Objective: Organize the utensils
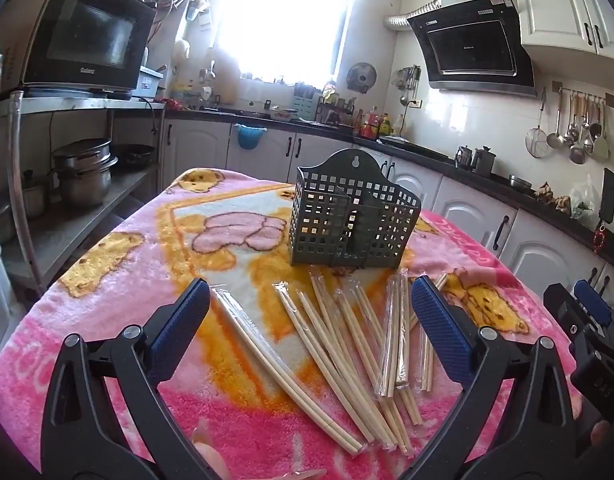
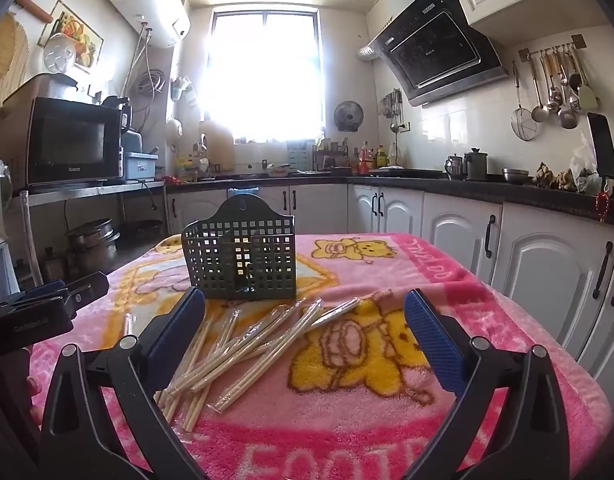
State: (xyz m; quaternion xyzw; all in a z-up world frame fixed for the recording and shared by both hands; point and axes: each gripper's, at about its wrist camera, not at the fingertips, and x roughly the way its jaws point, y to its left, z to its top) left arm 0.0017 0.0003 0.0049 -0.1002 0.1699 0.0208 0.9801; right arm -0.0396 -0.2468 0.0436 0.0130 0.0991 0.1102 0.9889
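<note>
Left tool [image 1: 309, 316] is held wide open above the counter, nothing between its blue pads; same for the right tool [image 2: 305, 326], wide open and empty. Chopsticks [image 1: 339, 340], some in clear plastic sleeves, are scattered in a loose fan on the pink cartoon blanket [image 1: 127, 264] covering the counter, seen between and below the left tool's fingers, and toward the left finger in the right wrist view. A dark green perforated holder [image 1: 347, 220] stands upright on the blanket just behind the chopsticks, apart from both tools; no chopsticks are seen in its compartments. The right tool is seen at the right edge of the left view.
</note>
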